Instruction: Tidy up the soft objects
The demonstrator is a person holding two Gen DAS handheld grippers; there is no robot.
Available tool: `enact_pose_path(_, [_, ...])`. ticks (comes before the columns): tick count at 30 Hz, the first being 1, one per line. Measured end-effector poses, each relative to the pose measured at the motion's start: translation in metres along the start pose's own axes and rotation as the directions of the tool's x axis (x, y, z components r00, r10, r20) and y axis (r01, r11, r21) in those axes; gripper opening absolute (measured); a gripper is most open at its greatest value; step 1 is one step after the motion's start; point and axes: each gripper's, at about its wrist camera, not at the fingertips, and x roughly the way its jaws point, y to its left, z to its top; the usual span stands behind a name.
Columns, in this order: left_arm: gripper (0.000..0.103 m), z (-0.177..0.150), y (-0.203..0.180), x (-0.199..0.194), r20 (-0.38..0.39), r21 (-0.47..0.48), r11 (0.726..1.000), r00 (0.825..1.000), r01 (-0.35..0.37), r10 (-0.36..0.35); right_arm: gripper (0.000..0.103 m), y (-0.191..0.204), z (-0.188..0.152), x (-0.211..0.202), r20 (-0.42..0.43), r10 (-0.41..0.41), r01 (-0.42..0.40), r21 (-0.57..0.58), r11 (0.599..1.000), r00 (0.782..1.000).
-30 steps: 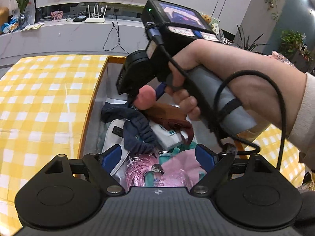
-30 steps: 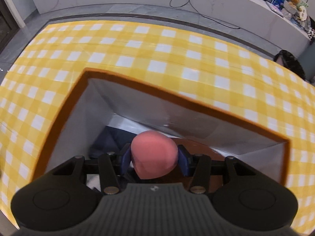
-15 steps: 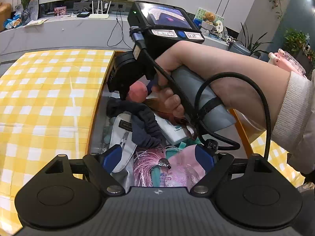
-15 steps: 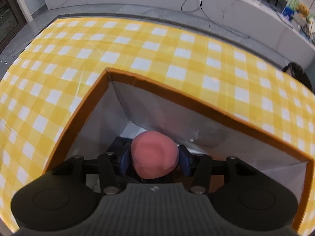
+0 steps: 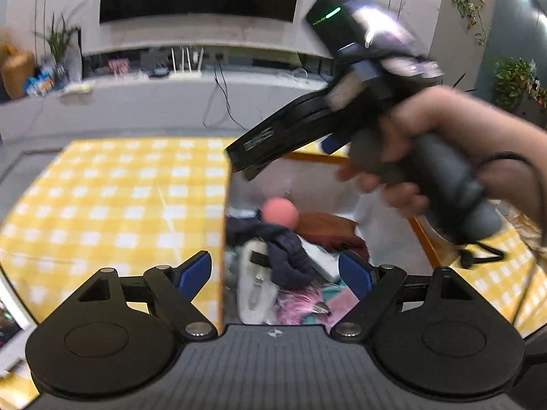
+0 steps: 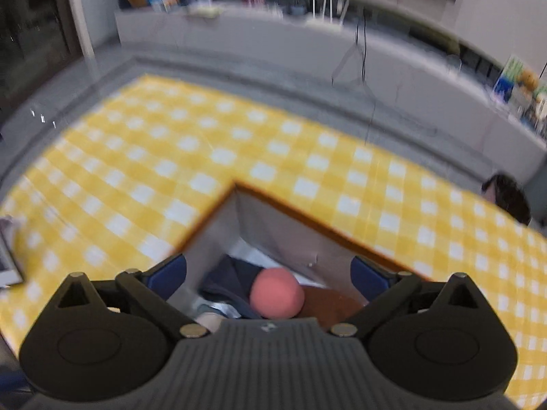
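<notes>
A pink foam ball [image 5: 280, 212] [image 6: 276, 293] lies loose in the orange-rimmed box [image 5: 318, 158] [image 6: 307, 215], on a dark navy cloth [image 5: 287, 253] and beside a brown item [image 5: 328, 229]. My right gripper [image 6: 268, 271] hovers above the box; its jaws are opening wide and nothing sits between the pads, the ball lying well below them. In the left wrist view a hand holds that right gripper [image 5: 283, 136] high over the box. My left gripper [image 5: 275, 271] is open and holds nothing, at the box's near side above a white pouch [image 5: 254, 283] and pink tassels [image 5: 301, 302].
A yellow checked cloth [image 5: 119, 205] [image 6: 205, 143] covers the table around the box. A white-framed item [image 6: 7, 266] lies at the table's left edge. A grey counter [image 5: 136, 102] with cables, plants and small items runs behind.
The right gripper's jaws spread apart and let go of the pink ball, which now rests in the box. The right gripper rose and tilted up. The left gripper drew back a little.
</notes>
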Motion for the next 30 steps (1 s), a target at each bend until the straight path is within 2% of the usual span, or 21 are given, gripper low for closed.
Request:
enact_pose_path(2, [0.099,0.001,-0.003,-0.008,0.029,0.029,0.999,0.999,-0.030,0.029,0.100,0.006,-0.008,-0.042,0.102,-0.024,0.027,-0.024,0.999,0.994])
enact_pose_path(4, [0.099,0.003,-0.010,-0.015,0.047,0.076,0.995,0.997,-0.059,0.055,0.100,0.010,-0.020,-0.090,0.223,-0.056,0.067,-0.043,0.997,0.973])
enact_pose_path(7, [0.099,0.005,-0.029,-0.031,0.120,0.124,0.985,0.987,-0.120,0.105,0.100,0.004,-0.056,-0.166,0.394,-0.133,0.149,-0.010,0.989,0.910])
enact_pose_path(8, [0.099,0.005,-0.035,-0.035,0.147,0.126,0.983,0.983,-0.132,0.113,0.100,-0.002,-0.075,-0.191,0.440,-0.187,0.194,0.028,0.981,0.878])
enact_pose_path(11, [0.099,0.005,-0.058,-0.047,0.202,0.113,0.985,0.973,-0.134,0.109,0.100,-0.024,-0.133,-0.232,0.481,-0.302,0.274,0.130,0.953,0.823])
enact_pose_path(13, [0.099,0.003,-0.074,-0.049,0.206,0.097,0.989,0.974,-0.113,0.091,0.100,-0.039,-0.175,-0.238,0.476,-0.357,0.307,0.183,0.934,0.804])
enact_pose_path(14, [0.099,0.001,-0.083,-0.050,0.208,0.082,0.991,0.974,-0.109,0.090,0.100,-0.043,-0.194,-0.235,0.460,-0.375,0.319,0.196,0.927,0.805])
enact_pose_path(17, [0.099,-0.011,-0.109,-0.049,0.208,0.072,0.990,0.973,-0.121,0.104,0.100,-0.050,-0.245,-0.211,0.386,-0.405,0.355,0.198,0.914,0.829])
enact_pose_path(19, [0.099,-0.021,-0.126,-0.050,0.210,0.091,0.988,0.972,-0.128,0.107,0.100,-0.050,-0.269,-0.200,0.382,-0.405,0.354,0.198,0.914,0.831])
enact_pose_path(25, [0.098,-0.064,-0.159,-0.045,0.177,0.112,0.983,0.976,-0.144,0.123,0.100,-0.057,-0.298,-0.181,0.377,-0.368,0.286,0.256,0.923,0.850])
enact_pose_path(30, [0.098,-0.081,-0.162,-0.047,0.174,0.097,0.983,0.975,-0.155,0.136,0.100,-0.056,-0.321,-0.178,0.370,-0.343,0.248,0.282,0.927,0.863])
